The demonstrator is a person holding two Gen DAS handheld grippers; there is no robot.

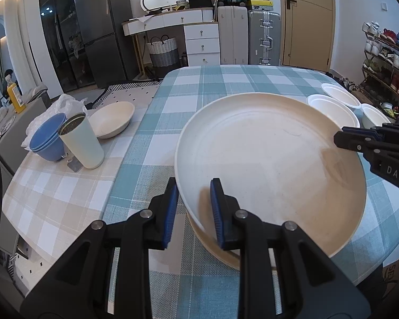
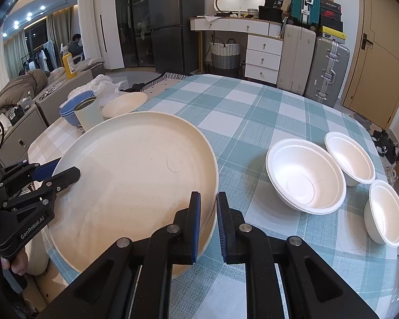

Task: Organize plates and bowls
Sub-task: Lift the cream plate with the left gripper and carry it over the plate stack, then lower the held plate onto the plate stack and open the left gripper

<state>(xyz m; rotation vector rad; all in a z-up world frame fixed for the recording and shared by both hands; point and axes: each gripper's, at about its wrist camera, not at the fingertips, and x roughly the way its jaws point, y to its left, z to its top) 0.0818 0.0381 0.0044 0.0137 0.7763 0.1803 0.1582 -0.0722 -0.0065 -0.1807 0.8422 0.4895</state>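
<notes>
A large cream plate (image 1: pixel 266 159) (image 2: pixel 133 172) is held by both grippers at opposite rims, tilted slightly over the teal checked table (image 1: pixel 226 85). My left gripper (image 1: pixel 194 212) (image 2: pixel 58 172) is shut on its left rim. My right gripper (image 2: pixel 208 220) (image 1: pixel 343 138) is shut on its right rim. Directly beneath it shows the edge of a second cream plate (image 1: pixel 218 256); I cannot tell whether the two touch. To the right of the plates stand three white foam bowls (image 2: pixel 306 178) (image 2: pixel 351 156) (image 2: pixel 385 212), upright and apart.
On the beige checked cloth at the left stand stacked blue bowls (image 1: pixel 48 141), a pale cup (image 1: pixel 82 143) and a cream bowl (image 1: pixel 111 119). A shoe rack (image 1: pixel 385 61) lies beyond the table's right edge. Suitcases and a dresser line the back wall.
</notes>
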